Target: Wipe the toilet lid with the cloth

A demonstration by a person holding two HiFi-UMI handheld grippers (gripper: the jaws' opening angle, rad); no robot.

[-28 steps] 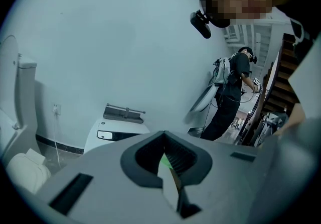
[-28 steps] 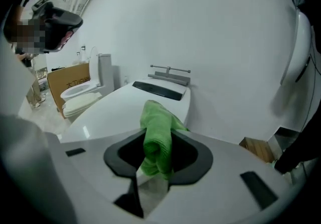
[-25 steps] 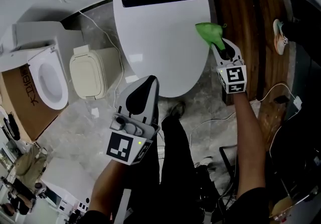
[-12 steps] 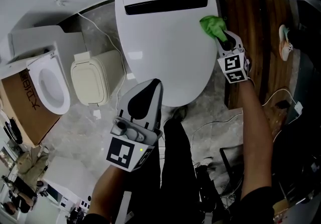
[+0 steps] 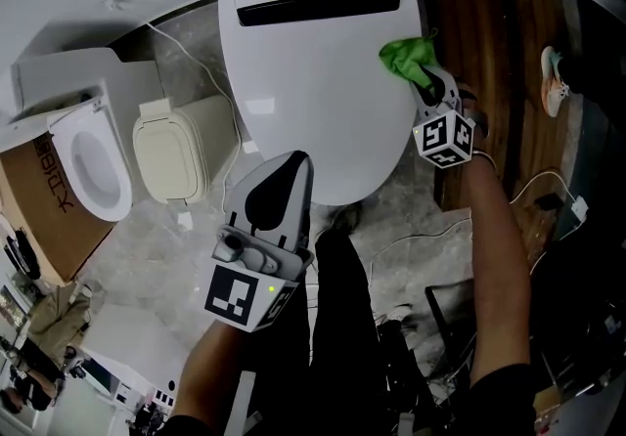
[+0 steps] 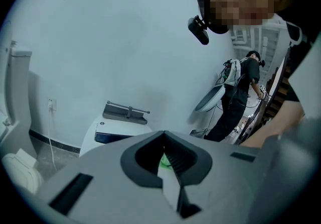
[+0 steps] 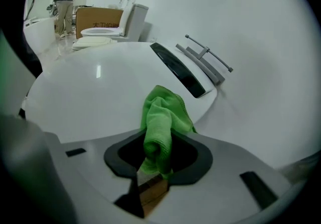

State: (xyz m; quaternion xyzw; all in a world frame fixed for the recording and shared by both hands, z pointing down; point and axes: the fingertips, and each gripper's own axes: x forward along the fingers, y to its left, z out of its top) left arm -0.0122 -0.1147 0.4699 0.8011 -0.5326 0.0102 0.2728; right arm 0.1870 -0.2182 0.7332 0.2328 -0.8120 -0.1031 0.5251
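The right hand-held gripper (image 5: 427, 87) pinches the green cloth (image 5: 406, 57), bunched against the right edge of the white toilet lid (image 5: 313, 82), likely ready to drag it across. The left hand-held gripper (image 5: 293, 162) hangs clenched and empty near the lid's front, out of the way.

Green cloth (image 7: 163, 117) between closed fingers (image 7: 125, 160)

The head view's top edge cuts off what lies behind the toilet lid (image 5: 313, 82), the left gripper (image 5: 293, 165) covers part of its front edge, and at its right rim the tail of the cloth (image 5: 403, 55) hides inside the right gripper (image 5: 423, 82).
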